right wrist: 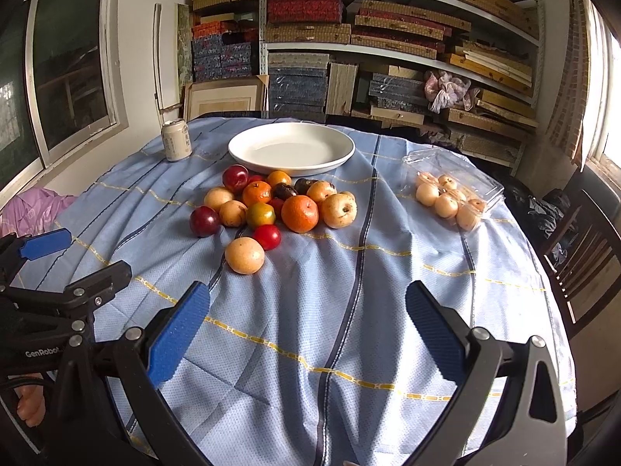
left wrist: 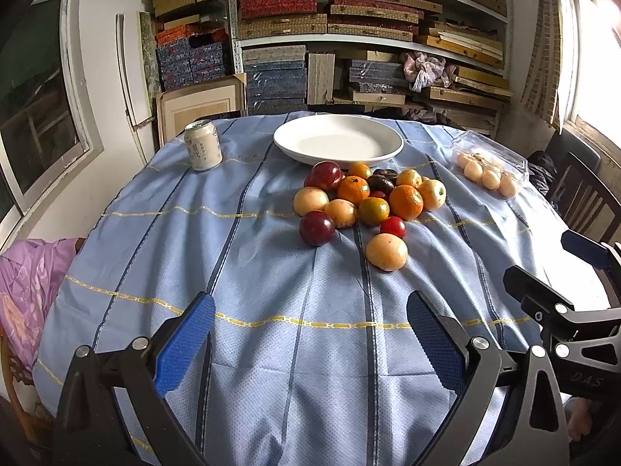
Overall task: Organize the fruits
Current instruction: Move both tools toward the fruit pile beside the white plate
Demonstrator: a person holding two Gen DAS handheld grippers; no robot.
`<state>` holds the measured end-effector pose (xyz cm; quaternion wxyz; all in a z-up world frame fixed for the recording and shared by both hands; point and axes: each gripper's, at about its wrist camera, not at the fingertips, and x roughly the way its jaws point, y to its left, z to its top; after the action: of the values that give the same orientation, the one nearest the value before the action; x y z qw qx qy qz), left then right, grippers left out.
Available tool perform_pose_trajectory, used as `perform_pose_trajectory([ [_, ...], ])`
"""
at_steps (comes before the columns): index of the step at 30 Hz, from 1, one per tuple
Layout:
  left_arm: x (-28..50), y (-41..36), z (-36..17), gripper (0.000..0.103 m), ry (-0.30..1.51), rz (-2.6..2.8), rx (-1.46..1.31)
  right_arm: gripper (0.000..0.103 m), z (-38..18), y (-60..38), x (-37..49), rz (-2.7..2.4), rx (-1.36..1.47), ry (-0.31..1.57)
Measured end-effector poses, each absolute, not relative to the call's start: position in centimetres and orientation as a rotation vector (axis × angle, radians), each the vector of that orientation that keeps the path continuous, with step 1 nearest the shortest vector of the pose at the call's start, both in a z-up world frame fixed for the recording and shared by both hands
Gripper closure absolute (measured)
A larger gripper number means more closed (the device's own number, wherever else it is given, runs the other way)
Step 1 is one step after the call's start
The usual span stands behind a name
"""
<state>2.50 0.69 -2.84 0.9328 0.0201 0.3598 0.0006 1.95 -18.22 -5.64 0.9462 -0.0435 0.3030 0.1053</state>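
None of the loose fruit (right wrist: 268, 209) is yet placed on the white plate (right wrist: 291, 147); all is heaped just before it on the tabletop (right wrist: 349, 330). Both grippers' jaws are held wide open, empty.

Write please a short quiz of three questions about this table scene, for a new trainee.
1. True or false: the white plate already holds fruit.
2. What stands left of the plate? A) drink can B) bottle C) mug
3. Fill in: the pale fruits at the right lie in a clear plastic ____.

Key: 1 false, the fruit pile lies on the blue tablecloth before it. 2 A. 3 box. Left gripper and right gripper are both open, holding nothing.
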Motion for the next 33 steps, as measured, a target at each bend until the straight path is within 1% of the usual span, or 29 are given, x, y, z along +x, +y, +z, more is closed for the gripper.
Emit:
perform_pose_trajectory([
  [13, 4.5, 1.7, -5.0, 0.003, 0.784, 0.024, 0.032, 0.004, -7.8, -17.8, 4.5, 0.230, -0.055, 0.689],
  [18, 5.8, 2.3, -5.4, 0.003, 0.776, 0.040, 0.039, 0.004, -7.5, -17.6, 5.5, 0.236, -0.080, 0.682],
  [23, 7.4, 3.2, -6.5, 0.003, 0.791, 0.047, 0.014, 0.004, -7.1, -18.3, 6.6, 0.264, -0.045, 0.664],
  [28, 8.3, 3.9, -8.5, 0.003, 0.847, 0.041, -0.022, 0.004, -9.1, -17.7, 8.7, 0.301, 0.030, 0.726],
  [33, 8.5, 4.0, -9.3, 0.003, 0.843, 0.058, 0.008, 0.004, -11.3, -16.4, 9.0, 0.314, -0.020, 0.750],
])
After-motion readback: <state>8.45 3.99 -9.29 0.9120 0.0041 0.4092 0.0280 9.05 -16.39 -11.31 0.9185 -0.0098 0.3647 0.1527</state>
